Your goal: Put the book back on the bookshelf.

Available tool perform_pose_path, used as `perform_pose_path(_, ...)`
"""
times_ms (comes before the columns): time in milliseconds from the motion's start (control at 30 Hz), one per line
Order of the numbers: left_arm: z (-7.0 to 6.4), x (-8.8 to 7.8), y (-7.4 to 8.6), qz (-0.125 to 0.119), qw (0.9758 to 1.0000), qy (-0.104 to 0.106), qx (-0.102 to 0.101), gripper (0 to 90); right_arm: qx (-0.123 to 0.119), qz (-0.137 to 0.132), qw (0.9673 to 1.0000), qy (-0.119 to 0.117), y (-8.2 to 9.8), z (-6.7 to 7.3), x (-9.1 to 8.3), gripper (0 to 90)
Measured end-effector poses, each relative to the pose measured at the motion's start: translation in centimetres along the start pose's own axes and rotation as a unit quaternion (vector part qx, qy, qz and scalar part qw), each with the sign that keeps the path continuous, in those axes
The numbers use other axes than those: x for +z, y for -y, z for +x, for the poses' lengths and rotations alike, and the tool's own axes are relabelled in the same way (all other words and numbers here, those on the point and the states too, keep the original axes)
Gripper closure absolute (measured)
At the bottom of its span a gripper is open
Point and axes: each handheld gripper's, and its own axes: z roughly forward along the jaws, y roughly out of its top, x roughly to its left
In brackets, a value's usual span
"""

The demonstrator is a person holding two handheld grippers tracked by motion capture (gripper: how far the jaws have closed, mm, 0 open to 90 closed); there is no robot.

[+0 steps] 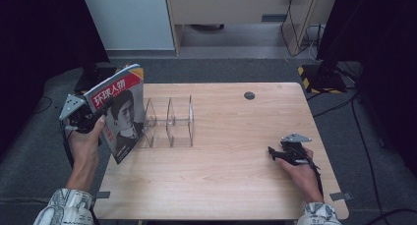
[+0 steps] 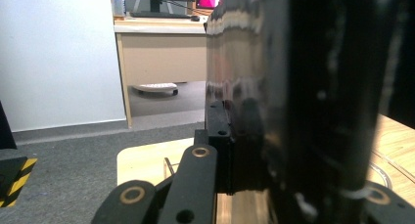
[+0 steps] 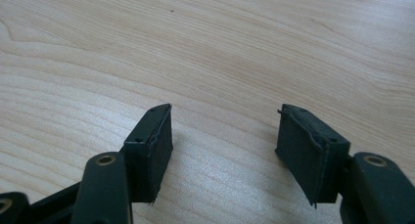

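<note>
Magazine (image 1: pixel 122 112), tilted, clamped in left gripper (image 1: pixel 93 118), hiding clear rack's (image 1: pixel 169 122) left end; right gripper (image 1: pixel 275 153) parted, empty.

Black fingers (image 3: pixel 151 150), brass rivets; white patterned sleeves (image 1: pixel 64 208).

The magazine (image 2: pixel 293 101), blurred close up, hides the left gripper's right jaw.

Light wooden table (image 1: pixel 226 176): clear acrylic slotted file rack (image 1: pixel 169 122) stands on left part, near far edge. Red-topped magazine w/ portrait cover (image 1: pixel 120 112) is held tilted at rack's left end, above table's left edge, in left gripper (image 1: pixel 91 118). Right gripper (image 1: pixel 285 154) rests on table, near right, well apart from rack.
</note>
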Motion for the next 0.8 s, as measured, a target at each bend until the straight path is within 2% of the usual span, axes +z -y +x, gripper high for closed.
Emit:
perform_pose_path(300,-0.2,0.6,0.9,-0.019,0.9998,0.005,-0.003,86.6,0.000,0.001,1.0000,0.000,0.0,0.0,0.0,38.1)
perform_pose_path(800,-0.3,0.5,1.9,-0.040,0.9991,0.006,-0.007,86.5,-0.001,0.000,1.0000,0.000,0.0,0.0,0.0,38.1)
